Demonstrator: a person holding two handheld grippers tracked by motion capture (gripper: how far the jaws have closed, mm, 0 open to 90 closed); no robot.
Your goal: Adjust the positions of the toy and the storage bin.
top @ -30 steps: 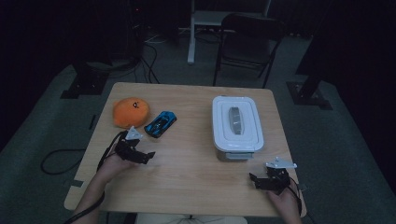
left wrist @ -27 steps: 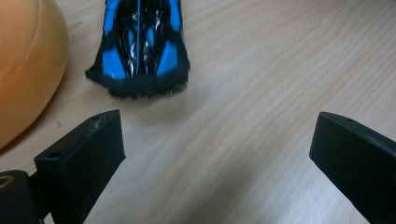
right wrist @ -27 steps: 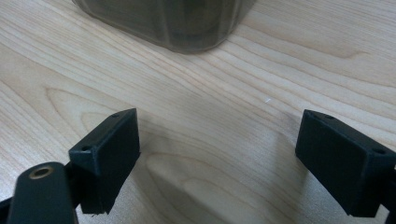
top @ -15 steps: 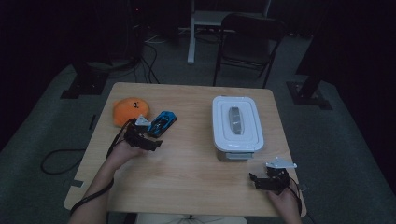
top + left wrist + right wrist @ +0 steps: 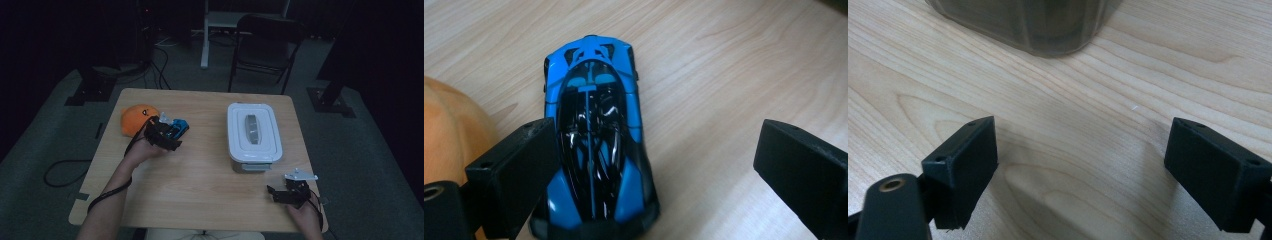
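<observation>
Blue toy car (image 5: 594, 150) sits on the table (image 5: 200, 200) just beside the orange plush (image 5: 135, 117), w/ my left gripper (image 5: 654, 165) spread wide around it, one jaw touching its side. I'm at the grasp step; next I need to close evenly across the body. Right gripper (image 5: 1080, 170) idles open near the lidded container (image 5: 252, 132).

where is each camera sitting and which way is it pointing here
High view: above the person's side, looking forward and down on the table; both forearms, left gripper and right gripper show.
Left gripper view: rides the left gripper, looking down between its open jaws at the blue toy car.
Right gripper view: rides the right gripper, open jaws over bare wood, facing the white container.
Shared: car, container, orange plush.
</observation>
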